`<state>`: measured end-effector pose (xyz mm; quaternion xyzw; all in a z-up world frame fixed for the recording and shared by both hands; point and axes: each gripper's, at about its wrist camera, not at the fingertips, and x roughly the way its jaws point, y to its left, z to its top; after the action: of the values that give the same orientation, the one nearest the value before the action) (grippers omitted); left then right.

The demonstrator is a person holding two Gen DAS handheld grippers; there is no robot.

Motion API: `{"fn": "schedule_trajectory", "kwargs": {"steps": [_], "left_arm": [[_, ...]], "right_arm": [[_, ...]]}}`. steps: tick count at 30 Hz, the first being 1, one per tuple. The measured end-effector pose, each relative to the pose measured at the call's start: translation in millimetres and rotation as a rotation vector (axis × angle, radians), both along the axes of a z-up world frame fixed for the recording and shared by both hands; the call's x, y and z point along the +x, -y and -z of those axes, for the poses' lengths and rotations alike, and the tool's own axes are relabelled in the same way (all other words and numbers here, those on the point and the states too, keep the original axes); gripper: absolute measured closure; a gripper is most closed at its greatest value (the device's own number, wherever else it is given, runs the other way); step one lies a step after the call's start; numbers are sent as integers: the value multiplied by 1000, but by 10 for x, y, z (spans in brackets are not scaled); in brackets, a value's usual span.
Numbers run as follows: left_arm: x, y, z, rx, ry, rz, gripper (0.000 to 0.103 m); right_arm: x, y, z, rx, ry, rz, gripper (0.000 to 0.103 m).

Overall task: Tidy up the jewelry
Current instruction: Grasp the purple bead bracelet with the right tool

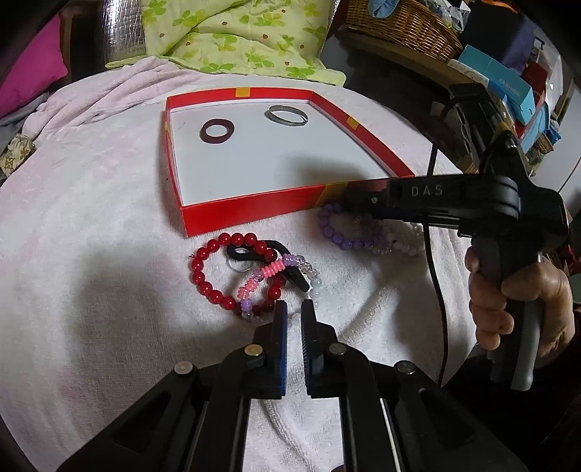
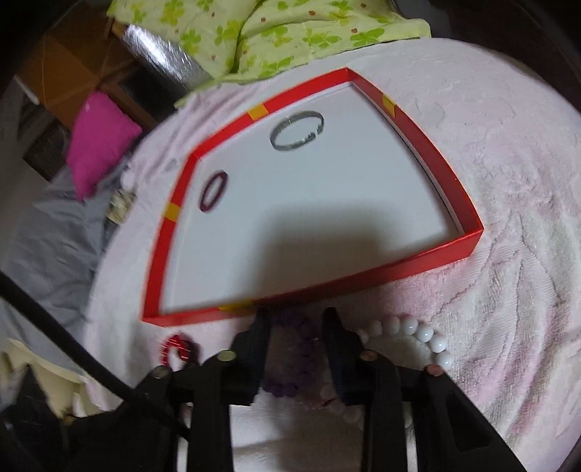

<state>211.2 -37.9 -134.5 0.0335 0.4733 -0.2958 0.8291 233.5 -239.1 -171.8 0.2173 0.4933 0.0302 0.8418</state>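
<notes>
A red box (image 1: 254, 212) (image 2: 326, 283) with a white floor lies on the towel. Inside it are a dark red ring (image 1: 204, 132) (image 2: 203, 198) and a silver bangle (image 1: 276, 121) (image 2: 276, 139). In front of the box lie a red bead bracelet (image 1: 198, 268), a black hair tie (image 1: 277, 245) and a pink, purple and clear bead bracelet (image 1: 270, 269). My left gripper (image 1: 294, 308) is shut on that bracelet's near clear beads. My right gripper (image 2: 296, 319) (image 1: 345, 203) stands open astride a purple bead bracelet (image 2: 290, 321) (image 1: 328, 232), beside a white bead bracelet (image 2: 423, 332).
A pale pink towel (image 1: 90, 254) covers the surface. A green patterned quilt (image 1: 236, 32) and a magenta pillow (image 2: 98, 141) lie behind. A wicker basket (image 1: 399, 21) and stacked boxes (image 1: 508, 87) stand at the right. A black cable (image 1: 434, 261) hangs by the person's hand (image 1: 523, 308).
</notes>
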Motion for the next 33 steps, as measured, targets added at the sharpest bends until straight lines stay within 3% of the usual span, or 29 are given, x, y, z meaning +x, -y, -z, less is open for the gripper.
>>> {"fn": "schedule_trajectory", "kwargs": {"steps": [1, 4, 12, 20, 33], "left_arm": [[8, -11, 4, -2, -5, -4, 96], [57, -43, 23, -4, -24, -18, 96], [126, -94, 16, -31, -33, -43, 96], [79, 47, -32, -22, 21, 11, 96], [37, 88, -18, -20, 29, 53, 96]], "right_arm": [[-7, -14, -6, -14, 0, -7, 88], [-55, -25, -15, -38, 8, -12, 92], [-253, 116, -233, 67, 91, -7, 92], [-338, 366, -210, 226, 81, 28, 92], [-359, 352, -185, 262, 72, 17, 92]]}}
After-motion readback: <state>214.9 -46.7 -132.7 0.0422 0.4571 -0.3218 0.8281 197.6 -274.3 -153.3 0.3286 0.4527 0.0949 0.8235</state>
